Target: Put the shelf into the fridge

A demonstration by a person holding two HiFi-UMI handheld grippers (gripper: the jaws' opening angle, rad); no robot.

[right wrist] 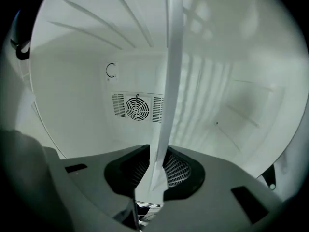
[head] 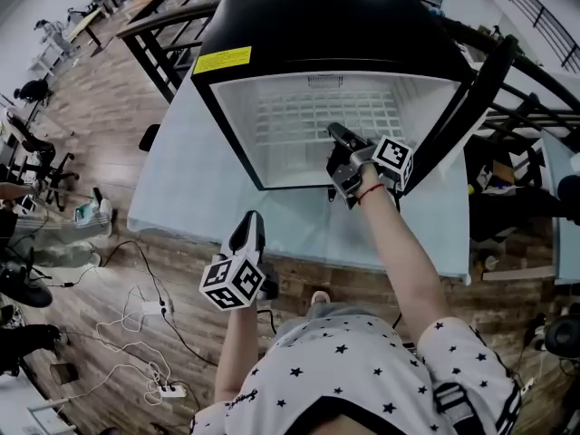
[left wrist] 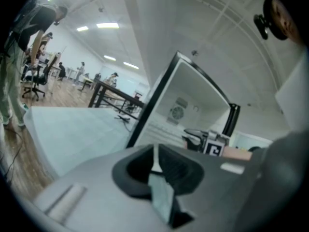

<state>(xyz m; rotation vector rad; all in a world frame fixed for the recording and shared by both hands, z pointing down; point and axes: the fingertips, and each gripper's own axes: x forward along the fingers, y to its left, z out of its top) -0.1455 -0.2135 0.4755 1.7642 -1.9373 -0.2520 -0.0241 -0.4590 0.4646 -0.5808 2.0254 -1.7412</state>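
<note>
A black mini fridge (head: pixel 326 25) stands on the pale table (head: pixel 190 188) with its white inside facing me and its door (head: pixel 480 89) swung open to the right. The white wire shelf (head: pixel 326 116) lies inside it. My right gripper (head: pixel 335 131) reaches in through the opening and is shut on the shelf's front edge. In the right gripper view the shelf (right wrist: pixel 171 57) runs edge-on between the jaws (right wrist: pixel 157 161) toward the back wall's fan grille (right wrist: pixel 136 108). My left gripper (head: pixel 249 223) hangs at the table's near edge, shut and empty (left wrist: pixel 155 161), facing the fridge (left wrist: pixel 193 95).
Cables and a power strip (head: pixel 154 315) lie on the wooden floor at the lower left. Office chairs (head: pixel 36 152) stand at the left. Black-framed desks (head: pixel 154 25) are behind the fridge. A dark railing (head: pixel 535 16) runs along the right.
</note>
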